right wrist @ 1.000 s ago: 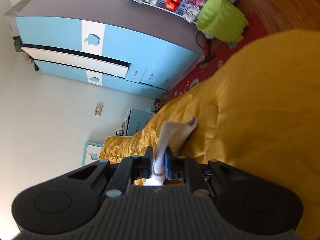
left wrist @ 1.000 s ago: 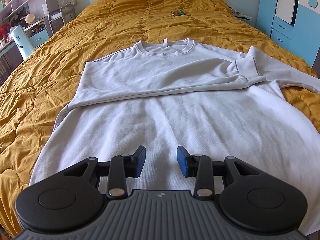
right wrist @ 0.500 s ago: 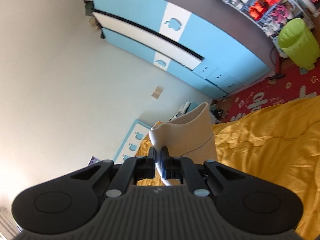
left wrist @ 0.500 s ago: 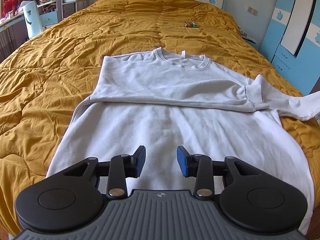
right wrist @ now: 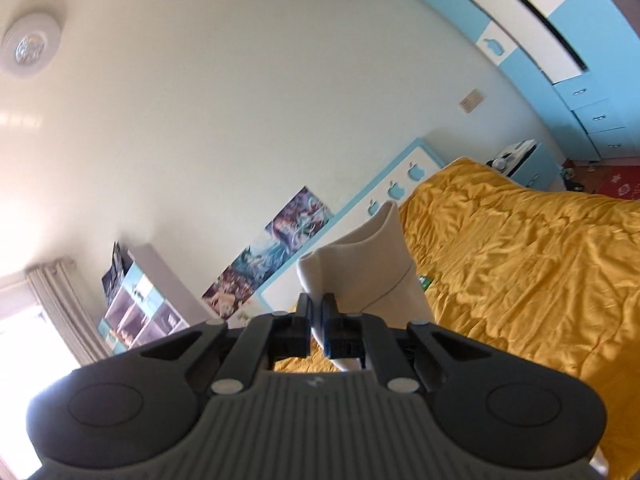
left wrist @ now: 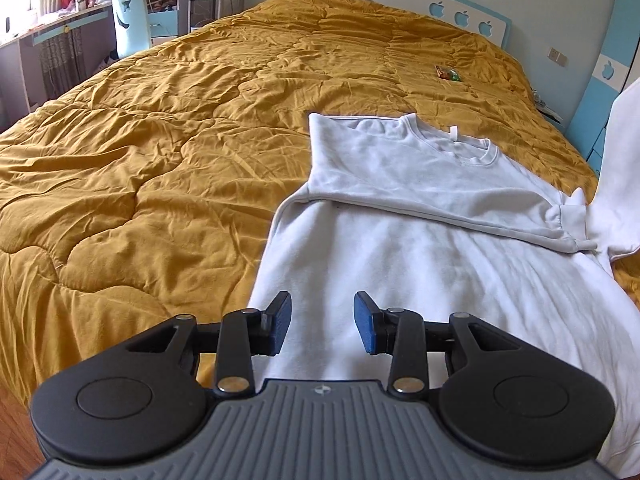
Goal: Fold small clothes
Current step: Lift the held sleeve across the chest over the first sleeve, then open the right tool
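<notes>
Left gripper [left wrist: 322,322] held low over the hem end of the white sweatshirt [left wrist: 420,256], fingers [left wrist: 280,320] spread apart with nothing between them; presumably standing by while the other side works. Right gripper [right wrist: 317,322] raised and tipped upward toward wall and ceiling, fingers pressed together on the sleeve cuff [right wrist: 360,264], which stands up just beyond the fingertips; judged to be lifted clear of the bed so the sleeve can be carried across the body. Sweatshirt lying flat on the yellow quilt [left wrist: 160,160] of the bed, body directly ahead of the left fingers, neckline [left wrist: 452,140] at the far end with a small white tag showing. One sleeve [left wrist: 440,208] already laid across the chest, forming a straight diagonal band well ahead of the left fingers, its cuff ending to the right of them. Other sleeve seen rising off the bed at the far right edge of the left view, consistent with the right-hand grip. Fabric pale, fleecy-looking, soft and limp, lightly rippled across the lower body; ribbed cuff holding its shape above the grip. Small colourful item [left wrist: 448,74] on the quilt far beyond the collar, too small to identify. Fold judged partway done.
</notes>
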The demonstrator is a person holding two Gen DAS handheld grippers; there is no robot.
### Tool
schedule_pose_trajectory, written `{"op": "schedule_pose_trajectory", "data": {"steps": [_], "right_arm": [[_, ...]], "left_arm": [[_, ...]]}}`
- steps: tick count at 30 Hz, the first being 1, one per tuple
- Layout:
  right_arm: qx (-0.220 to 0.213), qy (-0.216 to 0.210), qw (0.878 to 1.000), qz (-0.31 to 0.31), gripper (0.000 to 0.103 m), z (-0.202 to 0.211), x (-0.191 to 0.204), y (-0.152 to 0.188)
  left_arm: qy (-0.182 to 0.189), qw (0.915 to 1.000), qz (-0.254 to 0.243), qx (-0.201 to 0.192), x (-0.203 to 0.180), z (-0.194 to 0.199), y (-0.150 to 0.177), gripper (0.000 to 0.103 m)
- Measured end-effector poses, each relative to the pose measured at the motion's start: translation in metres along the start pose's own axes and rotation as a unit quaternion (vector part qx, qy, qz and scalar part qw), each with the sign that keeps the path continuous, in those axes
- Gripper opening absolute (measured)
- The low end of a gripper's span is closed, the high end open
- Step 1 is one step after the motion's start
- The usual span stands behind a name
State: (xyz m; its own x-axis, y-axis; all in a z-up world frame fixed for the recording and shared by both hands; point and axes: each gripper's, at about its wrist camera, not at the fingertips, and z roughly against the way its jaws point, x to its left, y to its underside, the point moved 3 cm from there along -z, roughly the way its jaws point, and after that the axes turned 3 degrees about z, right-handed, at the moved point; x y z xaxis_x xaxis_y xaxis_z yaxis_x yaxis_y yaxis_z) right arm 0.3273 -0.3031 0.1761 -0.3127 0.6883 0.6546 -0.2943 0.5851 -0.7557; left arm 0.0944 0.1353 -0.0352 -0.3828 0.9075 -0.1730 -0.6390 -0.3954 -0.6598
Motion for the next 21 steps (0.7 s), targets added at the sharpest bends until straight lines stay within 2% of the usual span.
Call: {"op": "schedule_pose_trajectory", "data": {"steps": [5,9,11,14,16,21], "right_arm": [[0.070,-0.030,0.997,0.035,0.000,-0.052,0.071,0.053],[0.121,-0.013,0.985,0.121,0.000,-0.088,0.121,0.112],[0.145,0.003,0.972,0.186,0.000,-0.103,0.134,0.150],[0.178,0.027,0.935,0.305,0.000,-0.123,0.143,0.212],[0.209,0.027,0.919,0.334,0.000,-0.132,0.142,0.255],[0.256,0.009,0.893,0.370,0.000,-0.146,0.142,0.333]], "left_arm": [[-0.023,0.9992,0.034,-0.002,0.032,0.005,0.000,0.043],[-0.033,0.9981,0.051,-0.006,0.050,0.010,0.000,0.043],[-0.038,0.9978,0.054,-0.008,0.056,0.013,-0.001,0.043],[-0.050,0.9974,0.050,-0.013,0.062,0.017,-0.001,0.043],[-0.057,0.9972,0.046,-0.016,0.065,0.021,0.000,0.043],[-0.050,0.9969,0.057,-0.021,0.076,0.028,0.002,0.043]]}}
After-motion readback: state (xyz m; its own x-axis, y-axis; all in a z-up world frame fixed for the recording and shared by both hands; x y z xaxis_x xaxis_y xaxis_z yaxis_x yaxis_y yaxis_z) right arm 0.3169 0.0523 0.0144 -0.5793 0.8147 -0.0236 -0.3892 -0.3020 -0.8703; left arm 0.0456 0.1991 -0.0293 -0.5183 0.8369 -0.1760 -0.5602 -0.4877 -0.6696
